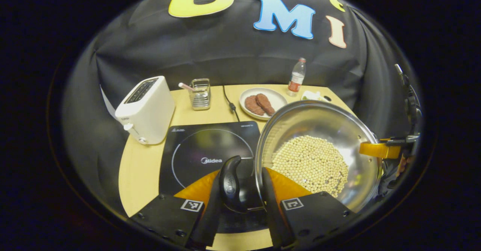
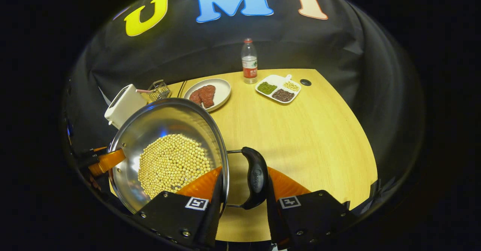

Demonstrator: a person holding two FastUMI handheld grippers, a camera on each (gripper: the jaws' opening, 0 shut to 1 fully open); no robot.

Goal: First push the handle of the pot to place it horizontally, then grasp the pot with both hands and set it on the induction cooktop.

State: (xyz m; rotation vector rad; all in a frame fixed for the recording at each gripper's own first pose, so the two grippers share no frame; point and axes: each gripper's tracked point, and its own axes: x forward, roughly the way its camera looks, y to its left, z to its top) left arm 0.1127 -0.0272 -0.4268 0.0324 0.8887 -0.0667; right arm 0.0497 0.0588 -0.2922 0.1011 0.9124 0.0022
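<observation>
**Pot Held at Both Handles, Beside the Cooktop**

1. Desk [image 2: 319,138]: I read the wooden desk as the carrying surface for everything here. Its right half lies bare, with the props pushed to the far edge, probably to leave room for handling.

2. Pot [image 1: 319,130]: The steel pot, with pale beans [image 1: 310,162] across its bottom, sits just to the right of the induction cooktop [image 1: 195,145], its rim overlapping the cooktop's right edge in the left gripper view. I cannot tell whether it rests on the desk or is already raised. I judge the placing step not yet done.

3. Left claw [image 1: 244,181]: I hold it level and pointing forward. Its fingers are closed to a narrow gap that takes in the pot's black left handle [image 1: 230,183] and the rim; I cannot confirm that both fingers press.

4. Right claw [image 2: 244,185]: It mirrors the left, with its fingers drawn in around the black right handle [image 2: 256,177] and the rim. Again, contact on both sides is unclear.

5. Rationale: Opposed holds at the two handles keep the pot level so the beans stay in during the shift leftward.

6. Background: toaster [image 1: 146,108], plate of meat [image 1: 263,102], bottle [image 2: 249,61], divided tray [image 2: 279,88].
</observation>
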